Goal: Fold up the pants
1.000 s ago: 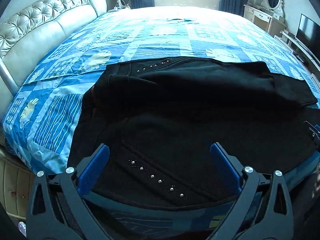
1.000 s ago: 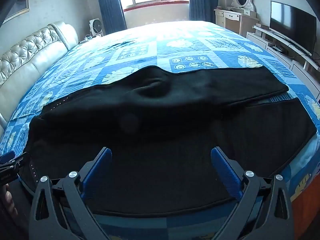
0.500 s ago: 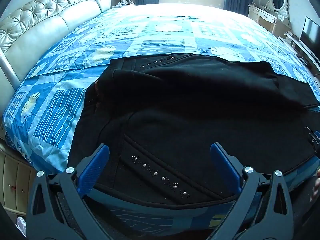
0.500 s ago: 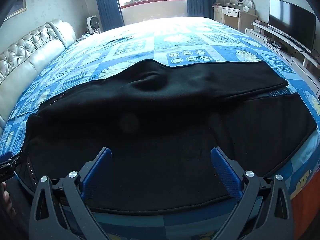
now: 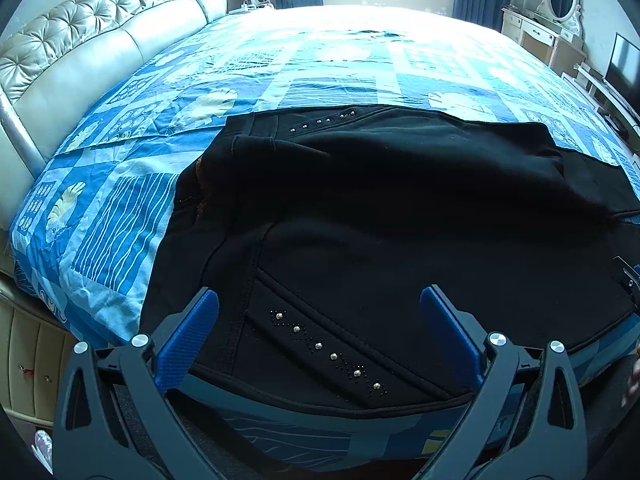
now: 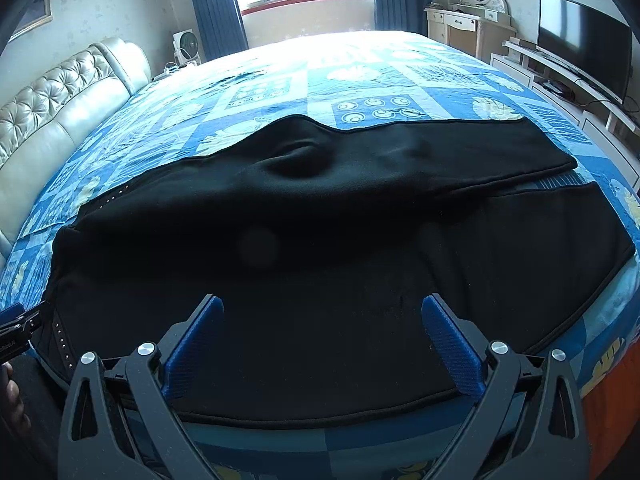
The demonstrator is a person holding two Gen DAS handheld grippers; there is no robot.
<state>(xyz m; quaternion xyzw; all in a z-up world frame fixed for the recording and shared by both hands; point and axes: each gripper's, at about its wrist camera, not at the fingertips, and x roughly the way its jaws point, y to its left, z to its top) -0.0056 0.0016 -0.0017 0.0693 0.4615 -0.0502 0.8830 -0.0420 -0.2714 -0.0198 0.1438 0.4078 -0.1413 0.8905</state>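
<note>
Black pants [image 5: 400, 232] lie spread across the near edge of the bed, waist to the left, legs to the right. A row of small studs [image 5: 332, 354] marks the near pocket. My left gripper [image 5: 320, 304] is open and empty, hovering over the waist end. My right gripper [image 6: 322, 308] is open and empty over the near leg [image 6: 500, 264]. The far leg [image 6: 420, 156] lies behind it with a rumpled bump in the middle. The tip of the left gripper shows at the left edge of the right wrist view [image 6: 16, 326].
The bed has a blue patterned cover [image 5: 340, 64] and a tufted cream headboard [image 5: 80, 52] on the left. A TV [image 6: 580, 44] on a low stand and a dresser with a mirror [image 6: 472, 20] stand to the right. A small fan [image 6: 186, 46] is by the window.
Both grippers have risen and drawn back a little, so more of the pants shows. The pants have not moved. Both jaws stay open.
</note>
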